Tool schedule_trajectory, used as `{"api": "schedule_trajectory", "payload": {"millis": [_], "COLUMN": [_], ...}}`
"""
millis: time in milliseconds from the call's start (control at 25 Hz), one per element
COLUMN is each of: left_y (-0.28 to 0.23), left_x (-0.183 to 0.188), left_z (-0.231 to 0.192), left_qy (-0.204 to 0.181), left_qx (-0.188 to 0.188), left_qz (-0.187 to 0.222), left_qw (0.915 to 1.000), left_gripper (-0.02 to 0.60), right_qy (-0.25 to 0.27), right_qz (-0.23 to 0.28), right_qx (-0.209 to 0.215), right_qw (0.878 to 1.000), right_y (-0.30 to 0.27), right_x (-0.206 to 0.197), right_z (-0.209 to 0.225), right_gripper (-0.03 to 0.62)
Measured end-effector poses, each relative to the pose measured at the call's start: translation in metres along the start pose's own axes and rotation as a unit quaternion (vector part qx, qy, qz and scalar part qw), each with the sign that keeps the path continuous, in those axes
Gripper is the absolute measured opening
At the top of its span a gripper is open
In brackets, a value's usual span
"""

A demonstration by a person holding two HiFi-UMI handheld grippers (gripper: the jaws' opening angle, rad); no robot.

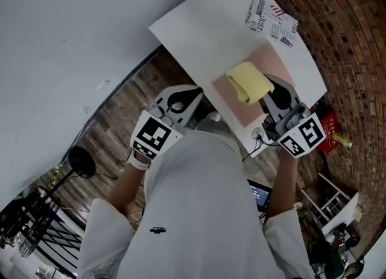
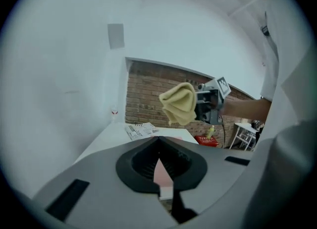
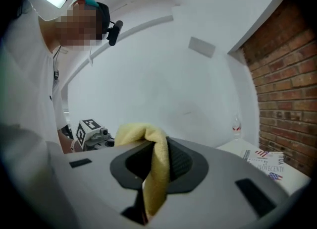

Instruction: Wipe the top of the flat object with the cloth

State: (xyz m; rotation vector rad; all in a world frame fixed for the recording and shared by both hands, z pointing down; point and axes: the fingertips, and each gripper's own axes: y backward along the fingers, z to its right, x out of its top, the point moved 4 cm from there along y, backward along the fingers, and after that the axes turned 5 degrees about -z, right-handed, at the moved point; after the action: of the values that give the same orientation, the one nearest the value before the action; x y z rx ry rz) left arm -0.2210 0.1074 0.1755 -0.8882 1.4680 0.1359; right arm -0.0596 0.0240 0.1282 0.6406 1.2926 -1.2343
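Above half-hidden pink mat (image 1: 275, 62), right tongs (image 1: 270, 94) grasping cloth (image 1: 248, 81), left tongs (image 1: 181, 100) clenched empty.

The white tabletop (image 1: 199, 36) is carrying a pink flat sheet (image 1: 274, 63) near its edge, with printed papers (image 1: 272, 21) lying beyond.

At right gripper (image 1: 269, 93) tip, cloth (image 1: 248, 82) covers the jaw ends and part of pink flat object (image 1: 236, 107). Print on sheet (image 1: 272, 21) beyond: too small to read. Red item (image 1: 325, 139) beside its cube: mostly hidden, unidentifiable. Table (image 1: 199, 30) far corner cut by top edge.
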Motion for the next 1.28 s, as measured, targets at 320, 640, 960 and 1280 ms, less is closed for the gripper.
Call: {"api": "schedule_trajectory", "payload": {"millis": [320, 640, 960, 1280], "left_y": [0.042, 0.073, 0.089, 0.091], "left_x": [0.033, 0.036, 0.036, 0.036], "left_z": [-0.036, -0.067, -0.081, -0.079], "left_qy": [0.046, 0.054, 0.063, 0.062], "left_qx": [0.041, 0.086, 0.079, 0.063], "left_qz": [0.061, 0.105, 0.116, 0.119], "left_qw": [0.9962, 0.9892, 0.9881, 0.9889], "left_gripper": [0.017, 0.017, 0.017, 0.018], "right_qy": [-0.009, -0.017, -0.007, 0.006], "right_qz": [0.057, 0.084, 0.083, 0.073], "right_qx": [-0.152, -0.243, -0.254, -0.268], "right_qw": [0.987, 0.966, 0.964, 0.961], "right_y": [0.052, 0.049, 0.028, 0.018], "right_x": [0.003, 0.001, 0.011, 0.013], "right_z": [-0.019, -0.039, -0.055, -0.064], "right_gripper": [0.058, 0.057, 0.055, 0.055]}}
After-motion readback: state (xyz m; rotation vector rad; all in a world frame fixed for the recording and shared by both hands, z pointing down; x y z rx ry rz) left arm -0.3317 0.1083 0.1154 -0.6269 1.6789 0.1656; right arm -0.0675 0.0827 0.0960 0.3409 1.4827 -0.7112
